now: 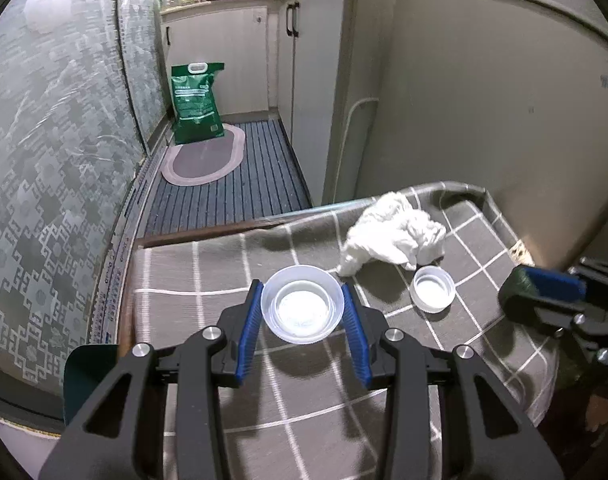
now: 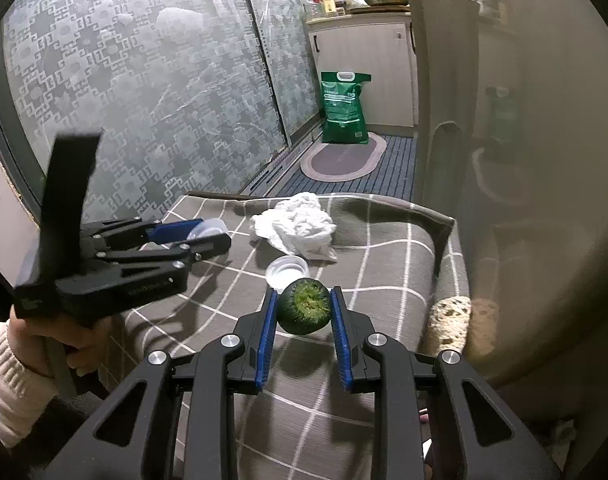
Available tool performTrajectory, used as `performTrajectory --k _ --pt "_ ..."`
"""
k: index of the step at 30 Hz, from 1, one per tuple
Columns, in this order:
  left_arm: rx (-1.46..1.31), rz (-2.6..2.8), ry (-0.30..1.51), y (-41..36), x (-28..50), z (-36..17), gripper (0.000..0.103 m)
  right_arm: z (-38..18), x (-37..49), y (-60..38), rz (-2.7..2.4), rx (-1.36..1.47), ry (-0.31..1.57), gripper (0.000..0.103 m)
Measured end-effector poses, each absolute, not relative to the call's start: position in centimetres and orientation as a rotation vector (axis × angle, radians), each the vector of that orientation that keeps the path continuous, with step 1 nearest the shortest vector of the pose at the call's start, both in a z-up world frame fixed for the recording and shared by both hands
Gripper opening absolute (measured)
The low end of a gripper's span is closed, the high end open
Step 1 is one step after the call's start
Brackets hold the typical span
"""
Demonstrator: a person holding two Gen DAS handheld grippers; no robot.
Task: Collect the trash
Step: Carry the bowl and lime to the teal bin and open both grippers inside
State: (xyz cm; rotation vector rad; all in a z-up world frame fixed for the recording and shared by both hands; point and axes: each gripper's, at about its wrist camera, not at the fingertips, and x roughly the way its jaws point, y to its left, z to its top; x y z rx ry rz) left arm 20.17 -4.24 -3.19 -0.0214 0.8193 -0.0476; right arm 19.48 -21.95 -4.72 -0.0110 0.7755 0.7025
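The left gripper (image 1: 302, 307) is clenched on a small clear plastic cup (image 1: 301, 305): both blue pads touch its rim, one on each side. The cup is at the near left part of the bench (image 1: 207, 272), which is covered with a grey cloth with white check lines. From the right wrist view the cup looks a little above the cloth, but I cannot tell this for sure.

The right gripper (image 2: 304, 312) is grasping a round green vegetable end (image 2: 304, 311), with the cut face toward the camera, and holds it above the cloth.

Between the two grippers, a second small clear cup (image 1: 432, 289) stands on the cloth. Just behind it lies a crumpled white tissue (image 1: 396, 238), and they seem to touch.

A hand (image 2: 53, 340) in a cream knitted sleeve (image 2: 7, 380) holds the handle of the left gripper.
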Motion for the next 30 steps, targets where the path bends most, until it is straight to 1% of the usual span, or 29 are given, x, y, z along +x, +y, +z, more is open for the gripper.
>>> performTrajectory --k 8,15,25,30 --pt "-0.083 -0.014 0.774 -0.6 18.2 -1.1 0.042 -3.5 18.6 -18.8 0.739 -0.046 0.766 0.026" --pt "-0.115 0.039 0.766 4.4 16.1 -0.9 0.042 -2.9 17.6 -15.4 0.763 -0.092 0.766 0.026" --pt "-0.132 0.101 0.846 11.4 13.5 -3.7 0.042 -1.4 16.3 -9.1 0.82 -0.142 0.748 0.026" --pt "-0.124 0.109 0.895 13.2 12.2 -5.6 0.042 -0.9 15.8 -5.8 0.85 -0.164 0.746 0.026"
